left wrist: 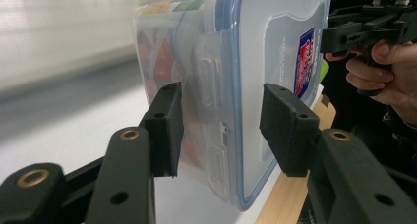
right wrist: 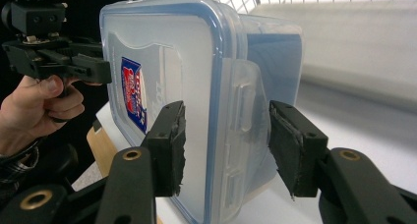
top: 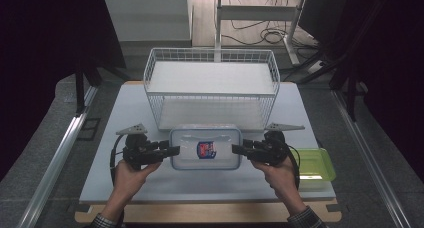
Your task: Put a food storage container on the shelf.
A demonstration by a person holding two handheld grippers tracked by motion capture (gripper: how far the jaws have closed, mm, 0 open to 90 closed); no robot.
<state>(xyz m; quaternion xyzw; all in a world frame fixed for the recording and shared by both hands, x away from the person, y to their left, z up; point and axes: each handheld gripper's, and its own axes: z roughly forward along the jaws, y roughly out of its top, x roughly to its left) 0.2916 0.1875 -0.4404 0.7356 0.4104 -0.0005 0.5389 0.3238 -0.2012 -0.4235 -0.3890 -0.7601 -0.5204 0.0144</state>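
On the table (top: pixel 125 178), both spread claws straddle the lidded container's (top: pixel 205 148) end latches.

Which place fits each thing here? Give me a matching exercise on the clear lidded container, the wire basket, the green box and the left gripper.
Things:
1. clear lidded container
2. wire basket
3. green box
4. left gripper

Places:
A. table's right edge
B. at the container's left end, fingers either side of its latch
C. between the two grippers
D. behind the container

Pairs: 1-C, 2-D, 3-A, 4-B
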